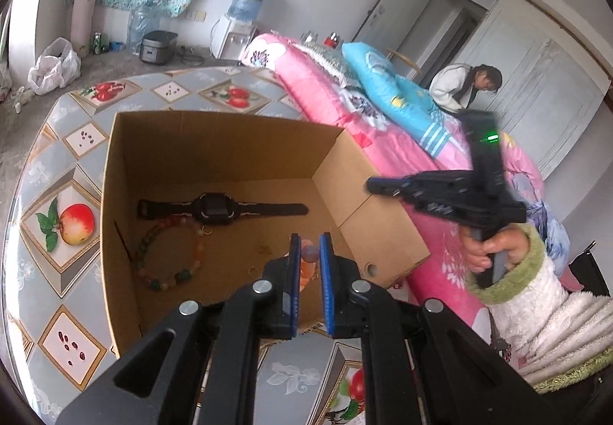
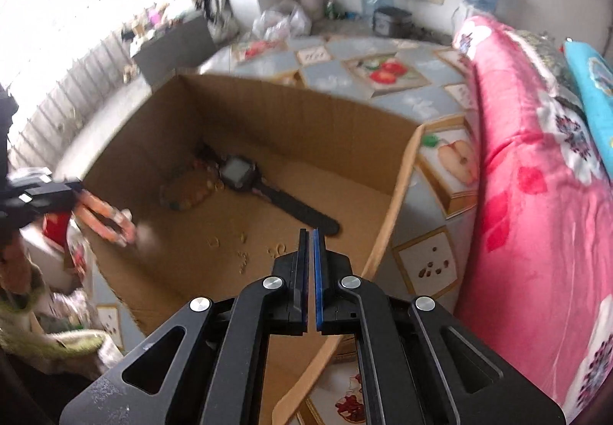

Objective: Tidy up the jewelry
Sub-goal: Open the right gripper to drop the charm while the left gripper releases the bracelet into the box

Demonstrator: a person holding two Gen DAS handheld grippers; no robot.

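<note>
An open cardboard box (image 1: 230, 116) (image 2: 306, 88) stands on the table. On its floor lie a black watch (image 1: 214, 206) (image 2: 237, 170), a multicoloured bead bracelet (image 1: 168, 264) (image 2: 187, 191) and some small gold pieces (image 2: 241, 237). My left gripper (image 1: 309, 237) (image 2: 76, 191) is shut on an orange bead bracelet (image 1: 308, 264) (image 2: 111, 220), which it holds above the box's near edge. My right gripper (image 2: 311, 231) (image 1: 369, 185) is shut with nothing in it, hovering over the box's right side; a hand (image 1: 486, 252) holds its grip.
The table wears a grey cloth with fruit pictures (image 1: 76, 218) (image 2: 383, 72). A bed with a pink quilt (image 1: 383, 149) (image 2: 536, 176) runs close along the table's right. A person (image 1: 459, 84) sits beyond the bed. Bottles, bags and a water dispenser (image 1: 237, 30) stand on the far floor.
</note>
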